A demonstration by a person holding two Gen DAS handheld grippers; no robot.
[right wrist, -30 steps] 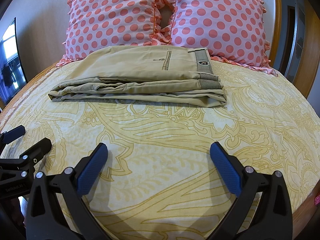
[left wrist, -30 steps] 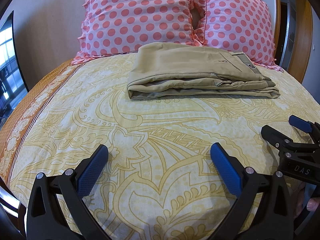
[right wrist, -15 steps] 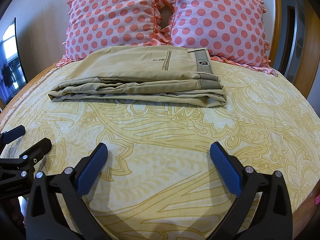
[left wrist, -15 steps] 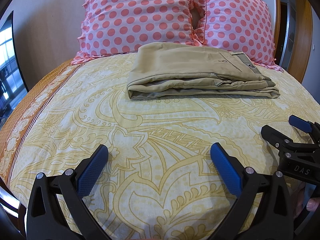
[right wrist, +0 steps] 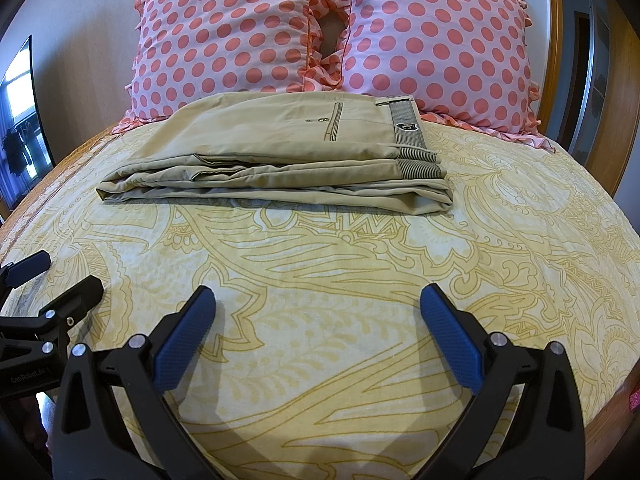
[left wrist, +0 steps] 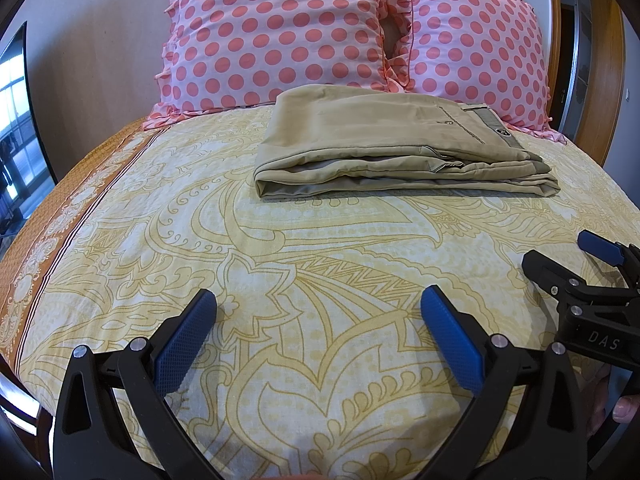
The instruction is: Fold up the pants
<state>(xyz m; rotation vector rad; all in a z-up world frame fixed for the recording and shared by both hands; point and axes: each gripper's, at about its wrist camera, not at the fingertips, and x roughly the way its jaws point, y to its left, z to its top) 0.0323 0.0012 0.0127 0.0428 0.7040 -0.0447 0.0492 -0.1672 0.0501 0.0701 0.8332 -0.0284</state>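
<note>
Khaki pants (left wrist: 384, 148) lie folded in a flat stack on the bed, near the pillows; they also show in the right wrist view (right wrist: 280, 160), waistband to the right. My left gripper (left wrist: 318, 320) is open and empty, low over the near part of the bed, well short of the pants. My right gripper (right wrist: 318, 320) is open and empty too, beside the left one. The right gripper also shows at the right edge of the left wrist view (left wrist: 576, 260), and the left gripper at the left edge of the right wrist view (right wrist: 52, 280).
A yellow patterned bedsheet (left wrist: 280, 260) covers the bed. Two pink polka-dot pillows (left wrist: 272, 28) (left wrist: 472, 48) lean against the wall behind the pants. A wooden headboard (right wrist: 556, 40) rises at the right. A window (left wrist: 16, 100) is at the left.
</note>
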